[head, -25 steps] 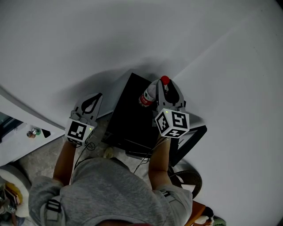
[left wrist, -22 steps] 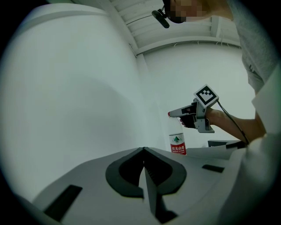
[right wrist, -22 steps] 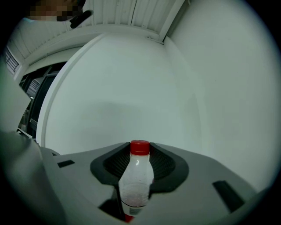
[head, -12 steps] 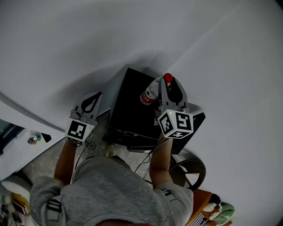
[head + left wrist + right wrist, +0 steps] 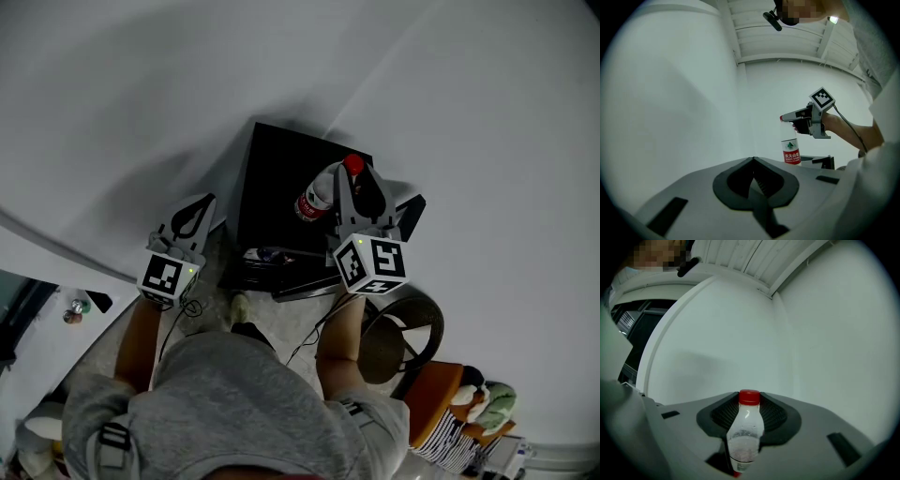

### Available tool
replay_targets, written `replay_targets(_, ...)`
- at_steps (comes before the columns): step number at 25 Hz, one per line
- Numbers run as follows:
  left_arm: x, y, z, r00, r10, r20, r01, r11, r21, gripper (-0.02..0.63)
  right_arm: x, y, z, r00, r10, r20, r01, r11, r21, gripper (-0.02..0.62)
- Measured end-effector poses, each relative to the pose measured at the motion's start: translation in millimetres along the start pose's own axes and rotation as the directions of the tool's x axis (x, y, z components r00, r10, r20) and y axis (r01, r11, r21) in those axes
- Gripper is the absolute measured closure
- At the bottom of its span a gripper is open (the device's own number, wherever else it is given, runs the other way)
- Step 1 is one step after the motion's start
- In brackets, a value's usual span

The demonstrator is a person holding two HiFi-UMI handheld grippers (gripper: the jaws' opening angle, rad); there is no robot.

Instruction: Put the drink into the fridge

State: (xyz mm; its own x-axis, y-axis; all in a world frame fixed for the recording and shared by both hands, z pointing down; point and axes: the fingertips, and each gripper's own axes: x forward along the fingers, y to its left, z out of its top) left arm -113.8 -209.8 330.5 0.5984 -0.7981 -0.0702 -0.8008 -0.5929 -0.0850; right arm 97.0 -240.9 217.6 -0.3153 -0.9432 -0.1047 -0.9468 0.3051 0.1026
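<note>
A clear drink bottle with a red cap and a red label hangs upright over a black box-shaped cabinet that stands on the floor in the corner of two white walls. My right gripper is shut on the bottle just under the cap; in its own view the bottle stands between the jaws of the right gripper. My left gripper is to the left of the cabinet, shut and empty. The left gripper view shows the left gripper with its tips together, and beyond them the bottle in the right gripper.
A round stool and an orange seat with clothes on it stand at the lower right. Cables lie at the cabinet's near edge. A white table with small items is at the left. White walls close in ahead.
The person has turned: the cabinet now lies higher in the head view, and the stool and orange seat have come into sight. The right gripper carried the bottle along, and the left gripper moved slightly.
</note>
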Motion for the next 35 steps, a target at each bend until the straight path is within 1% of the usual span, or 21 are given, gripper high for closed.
replay_targets(7, -27, -18, -8, 0.998, -0.069, -0.008, 0.069, 0.998, -0.003, 0.601, -49, 15, 0, 0.998, -0.067, -0.016, 0.067, 0.998, -0.003, 0.443)
replay_targets(11, -44, -30, -7, 0.994, -0.111, 0.006, 0.111, 0.994, -0.004, 0.601, -75, 25, -1, 0.994, -0.104, -0.023, 0.104, 0.995, -0.008, 0.443)
replay_targets(15, -62, -39, -13, 0.990, -0.140, -0.023, 0.140, 0.990, -0.009, 0.601, -99, 37, -4, 0.991, -0.132, -0.024, 0.131, 0.991, -0.016, 0.443)
replay_targets(25, -92, -65, 0, 0.971, -0.238, -0.005, 0.238, 0.971, -0.014, 0.601, -154, 63, -3, 0.981, -0.192, -0.025, 0.192, 0.981, -0.011, 0.443)
replay_targets(28, -96, -70, -1, 0.969, -0.245, 0.003, 0.245, 0.969, -0.018, 0.601, -173, 67, -5, 0.977, -0.210, -0.036, 0.209, 0.978, -0.021, 0.443)
replay_targets(35, -101, -79, -7, 0.966, -0.257, -0.016, 0.257, 0.966, -0.041, 0.601, -207, 68, -15, 0.967, -0.251, -0.040, 0.251, 0.968, 0.002, 0.443)
